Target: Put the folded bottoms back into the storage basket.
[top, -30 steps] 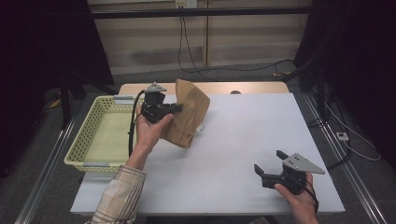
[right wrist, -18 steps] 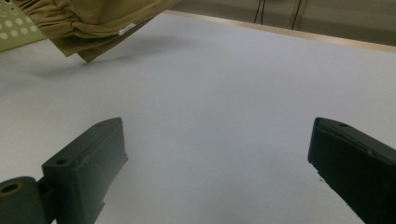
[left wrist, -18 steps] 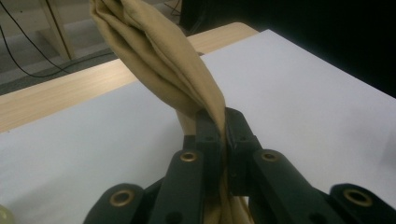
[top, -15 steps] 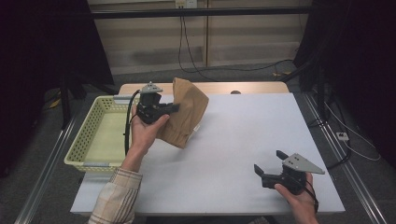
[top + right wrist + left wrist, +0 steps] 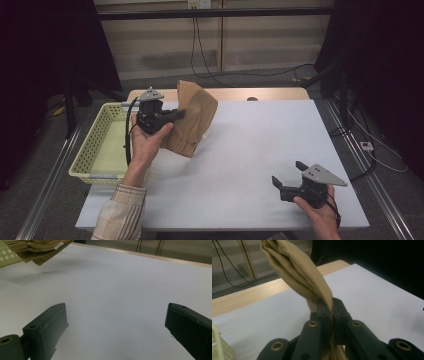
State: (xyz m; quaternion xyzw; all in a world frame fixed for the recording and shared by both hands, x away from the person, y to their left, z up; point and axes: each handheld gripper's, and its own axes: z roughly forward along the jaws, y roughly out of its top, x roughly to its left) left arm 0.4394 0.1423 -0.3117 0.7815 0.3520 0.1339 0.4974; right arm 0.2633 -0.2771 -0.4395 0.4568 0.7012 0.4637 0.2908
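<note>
The left gripper (image 5: 172, 114) has lifted the tan cloth (image 5: 192, 117) higher, jaws clamped on its bunched fold. Better keep it clear of the basket (image 5: 95, 150); the right gripper (image 5: 287, 175) rests wide open, empty.

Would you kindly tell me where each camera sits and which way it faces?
High view: above the person's side, looking forward and down on the table; both forearms show.
Left gripper view: on the left tongs, looking along jaws clamped on the cloth.
Right gripper view: on the right tongs, open, low over the table.
Shared: the cloth, the white table.
</note>
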